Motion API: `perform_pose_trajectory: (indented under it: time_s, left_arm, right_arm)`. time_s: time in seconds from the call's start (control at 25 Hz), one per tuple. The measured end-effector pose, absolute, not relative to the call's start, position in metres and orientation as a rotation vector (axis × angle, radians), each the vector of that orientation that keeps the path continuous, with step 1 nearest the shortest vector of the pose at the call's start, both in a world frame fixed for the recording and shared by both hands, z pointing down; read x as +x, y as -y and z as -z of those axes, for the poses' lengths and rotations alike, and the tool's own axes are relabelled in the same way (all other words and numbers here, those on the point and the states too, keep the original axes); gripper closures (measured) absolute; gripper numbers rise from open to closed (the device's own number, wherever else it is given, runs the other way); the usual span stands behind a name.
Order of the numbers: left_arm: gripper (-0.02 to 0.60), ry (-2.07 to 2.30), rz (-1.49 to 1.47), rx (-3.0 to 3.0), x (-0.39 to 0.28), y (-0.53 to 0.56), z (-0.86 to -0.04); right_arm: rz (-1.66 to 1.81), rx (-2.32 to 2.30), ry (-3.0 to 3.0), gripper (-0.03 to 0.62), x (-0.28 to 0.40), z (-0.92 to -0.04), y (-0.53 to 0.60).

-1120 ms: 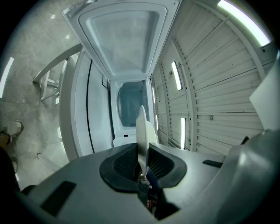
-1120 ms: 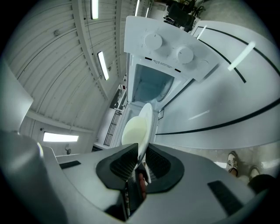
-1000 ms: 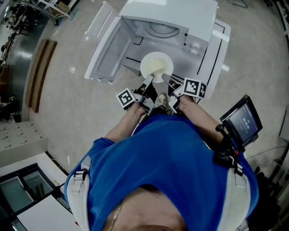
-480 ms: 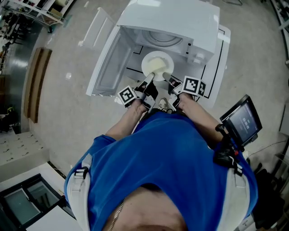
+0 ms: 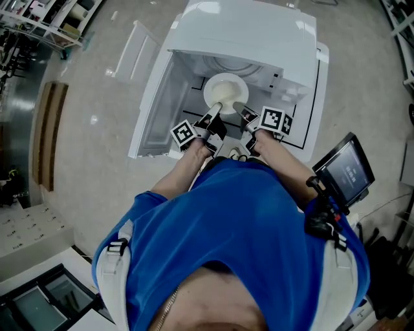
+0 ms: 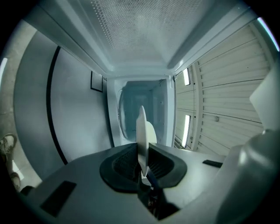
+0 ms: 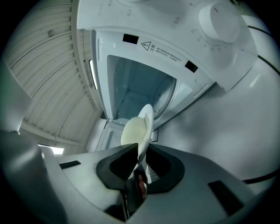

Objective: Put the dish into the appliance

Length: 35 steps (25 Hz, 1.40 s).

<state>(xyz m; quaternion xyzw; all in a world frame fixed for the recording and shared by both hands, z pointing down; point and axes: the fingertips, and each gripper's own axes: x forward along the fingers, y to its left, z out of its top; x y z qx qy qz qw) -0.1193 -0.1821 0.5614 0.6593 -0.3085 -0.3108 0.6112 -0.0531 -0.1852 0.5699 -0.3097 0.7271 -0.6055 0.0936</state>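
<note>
Top centre of head view: white dish (image 5: 226, 90) sits at the open appliance (image 5: 259, 32) mouth. L gripper (image 5: 217, 108) and R gripper (image 5: 237, 107) are each clamped on its near rim. Probably stiff, light, glazed and slippery, breakable; hold by rim, kept level.

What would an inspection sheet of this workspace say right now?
Surface: white board with black lines, carrying the appliance.
Job's things: pale dish at the mouth of the white appliance; its door stands open to the left.
Clutter: nothing seen.
Grippers: left gripper and right gripper each have fingers shut on the dish's rim.
Cables: what seems a thin cable on the floor at right.
Surroundings: shelving; small screen.
</note>
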Motion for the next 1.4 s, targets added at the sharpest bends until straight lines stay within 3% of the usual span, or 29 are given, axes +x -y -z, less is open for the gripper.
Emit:
perform_pose_trajectory:
  time_s: [1.4]
  left_arm:
    - [0.518, 0.697, 0.633, 1.444, -0.066, 0.224, -0.605]
  right_arm:
    - [1.649, -1.304, -2.129, 0.517, 0.009, -0.608, 0.223]
